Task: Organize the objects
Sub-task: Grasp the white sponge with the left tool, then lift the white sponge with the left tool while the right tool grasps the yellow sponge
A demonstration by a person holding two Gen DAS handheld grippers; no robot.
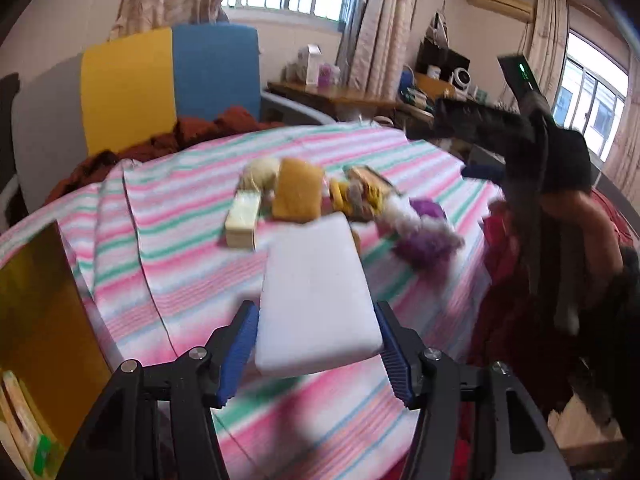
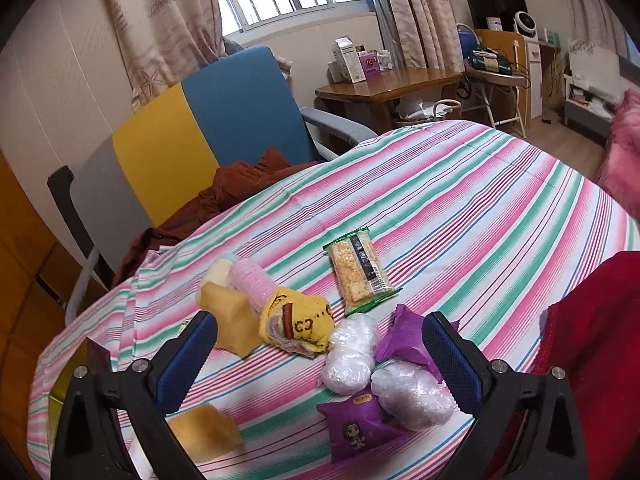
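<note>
Left hand-held gripper [image 1: 316, 354] clamps the white foam block [image 1: 316, 292] by its long sides — light, squashy; right hand-held gripper [image 2: 320, 356] gapes empty above the snack pile [image 2: 348, 344].

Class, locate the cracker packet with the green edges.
In the right wrist view, the cracker packet lies flat on the striped cloth, mid-frame, just beyond the yellow pouch.

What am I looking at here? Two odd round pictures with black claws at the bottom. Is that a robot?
No robot: a person holds a two-finger gripper in each hand, each carrying a wide-angle camera looking along its fingers. The left wrist view shows the left gripper shut on a white foam block. The right wrist view shows the right gripper open and empty above a striped cloth scattered with a cracker packet, purple snack packets, clear wrapped bundles and yellow sponges.
</note>
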